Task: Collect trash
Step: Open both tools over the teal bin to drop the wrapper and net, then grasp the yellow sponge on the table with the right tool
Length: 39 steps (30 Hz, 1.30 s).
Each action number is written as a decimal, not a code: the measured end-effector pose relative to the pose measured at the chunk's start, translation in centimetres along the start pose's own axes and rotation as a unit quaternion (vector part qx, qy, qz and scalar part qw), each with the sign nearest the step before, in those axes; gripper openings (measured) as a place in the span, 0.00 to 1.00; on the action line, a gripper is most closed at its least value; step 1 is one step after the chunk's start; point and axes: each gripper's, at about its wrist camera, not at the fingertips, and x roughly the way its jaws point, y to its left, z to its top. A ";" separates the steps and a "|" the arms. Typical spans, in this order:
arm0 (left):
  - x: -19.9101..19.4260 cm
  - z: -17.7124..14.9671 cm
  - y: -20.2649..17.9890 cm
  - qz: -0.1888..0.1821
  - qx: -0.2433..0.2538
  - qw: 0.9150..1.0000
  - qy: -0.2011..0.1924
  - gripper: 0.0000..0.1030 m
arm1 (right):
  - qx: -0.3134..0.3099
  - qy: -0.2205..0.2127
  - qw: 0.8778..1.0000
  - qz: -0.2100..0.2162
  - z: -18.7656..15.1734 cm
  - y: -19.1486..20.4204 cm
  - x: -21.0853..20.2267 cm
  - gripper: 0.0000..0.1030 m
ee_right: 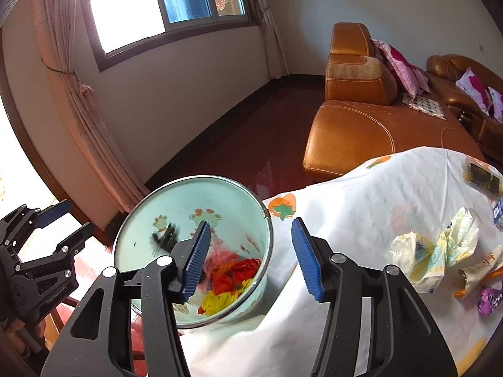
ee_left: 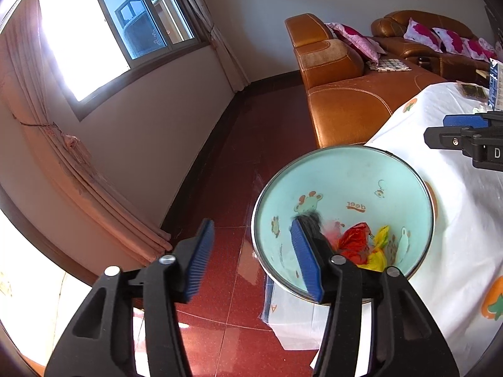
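Your left gripper (ee_left: 251,254) is spread and empty, its jaws astride the near rim of the bin (ee_left: 405,169): one pad hangs inside the mouth, the other outside over the floor (ee_left: 220,188). Your right gripper (ee_right: 250,259) is spread too, nothing between its pads, one of them over the bin's mouth and the other over the cloth (ee_right: 345,213).

The bin is tilted against the table edge, open toward you, with red and yellow wrappers (ee_left: 361,245) in the bottom and a blurred dark scrap (ee_right: 165,235) showing against the inner wall. That scrap looks to be dropping in, though the blur leaves this unsure.

For the next pick, I'd swing your right gripper across to the crumpled white wrapper (ee_right: 418,257), which lies on the cloth well right of your pads. Come down with the jaws wide, straddle the crumple, and close on its bulk, not on a loose corner. Further right sit a purple wrapper (ee_right: 489,298) and, far back, a dark packet (ee_right: 482,177).
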 end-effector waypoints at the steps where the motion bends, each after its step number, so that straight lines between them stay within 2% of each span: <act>1: -0.1 0.0 -0.1 0.001 0.000 1.000 -0.001 0.58 | 0.001 0.000 1.000 -0.001 -0.1 -0.1 0.0 0.53; 8: -0.4 0.1 -0.3 0.003 -0.001 1.000 -0.004 0.62 | 0.012 0.000 1.000 -0.010 -0.8 -1.0 -0.9 0.54; 10: -0.5 0.1 -0.2 0.005 -0.005 1.000 -0.006 0.71 | 0.017 0.000 1.000 -0.015 -1.2 -1.4 -1.4 0.54; 16: -1.2 0.0 -1.5 -0.007 -0.004 1.000 -0.010 0.72 | 0.034 -0.009 0.999 -0.035 -2.5 -4.2 -4.6 0.54; 25: -3.9 -1.3 -8.3 -0.069 0.050 0.996 -0.022 0.73 | 0.073 -0.025 0.988 -0.132 -7.5 -13.4 -13.0 0.54; 31: -5.4 -1.9 -11.7 -0.089 0.081 0.992 -0.028 0.73 | 0.130 -0.024 0.976 -0.171 -11.1 -19.3 -16.4 0.53; 35: -6.1 -2.1 -12.7 -0.094 0.091 0.991 -0.032 0.73 | 0.145 0.004 0.973 -0.177 -13.0 -20.8 -16.7 0.53; 39: -6.5 -2.2 -12.9 -0.096 0.093 0.990 -0.034 0.74 | 0.133 0.043 0.975 -0.172 -14.6 -20.1 -16.0 0.53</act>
